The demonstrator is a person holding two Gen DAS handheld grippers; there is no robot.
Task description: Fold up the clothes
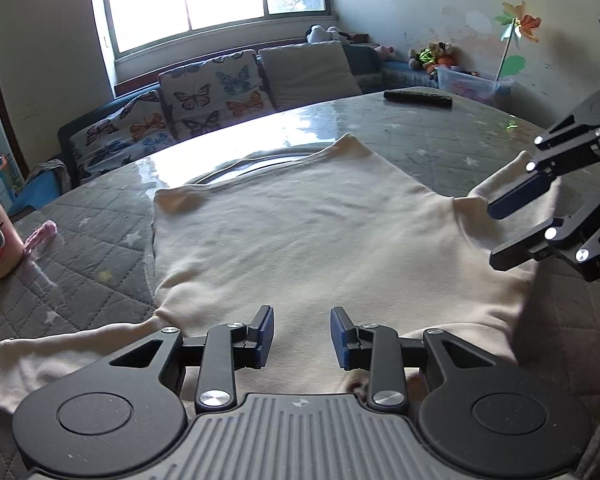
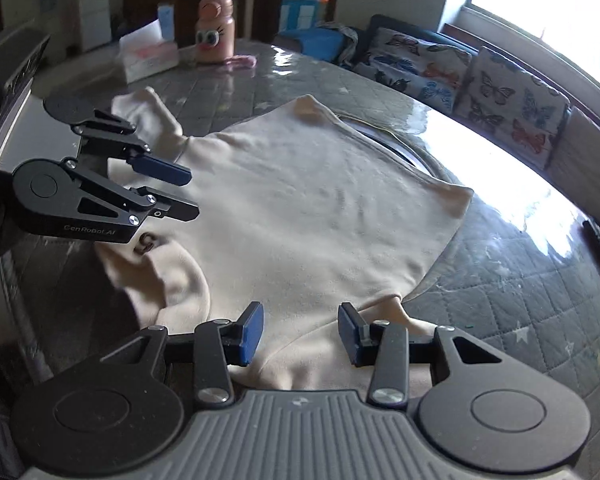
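A cream T-shirt (image 1: 300, 232) lies spread flat on the round table, both short sleeves out to the sides; it also shows in the right wrist view (image 2: 312, 216). My left gripper (image 1: 302, 336) is open and empty, hovering over the shirt's near edge by the collar. It shows from the side in the right wrist view (image 2: 190, 194). My right gripper (image 2: 300, 334) is open and empty above the shirt's shoulder beside one sleeve (image 2: 396, 312). It shows at the right of the left wrist view (image 1: 494, 234), over the other sleeve (image 1: 504, 176).
The table (image 1: 440, 132) has a grey quilted cover under clear plastic. A pink cartoon bottle (image 2: 214, 32), a tissue box (image 2: 148, 54) and a pink cloth (image 1: 40, 236) sit at one side. A black remote (image 1: 418, 98) lies at the far edge. A sofa with butterfly cushions (image 1: 204, 92) stands behind.
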